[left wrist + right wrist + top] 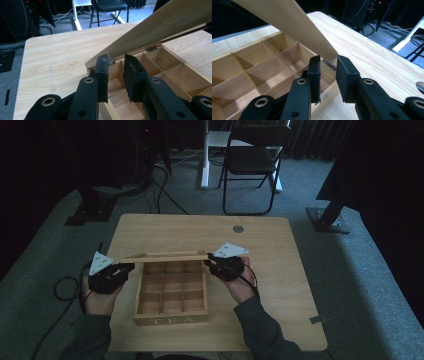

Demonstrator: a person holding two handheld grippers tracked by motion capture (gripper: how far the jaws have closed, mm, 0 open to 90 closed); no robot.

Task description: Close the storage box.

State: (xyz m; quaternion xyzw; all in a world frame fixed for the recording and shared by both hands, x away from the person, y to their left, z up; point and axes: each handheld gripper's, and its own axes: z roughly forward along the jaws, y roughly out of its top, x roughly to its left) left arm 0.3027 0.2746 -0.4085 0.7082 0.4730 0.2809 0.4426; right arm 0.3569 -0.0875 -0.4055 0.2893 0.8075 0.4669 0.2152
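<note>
A wooden tea box (170,320) marked TEA sits mid-table, its nine compartments empty (262,65). Its hinged lid (165,255) is raised and shows edge-on across the box's far side. My left gripper (129,267) is at the lid's left end, and my right gripper (209,262) is at its right end. In the left gripper view the jaws (116,60) stand a little apart, with the lid (160,27) corner just behind the left fingertip and the box (175,75) beyond. In the right gripper view the jaws (328,61) are also apart, and the lid (294,22) corner ends at their gap.
The light wood table (280,270) has a round cable hole (238,228) near its far edge. A black folding chair (252,160) stands beyond it on grey carpet. Cables (65,290) trail off the left side. A stand base (327,220) sits at the right.
</note>
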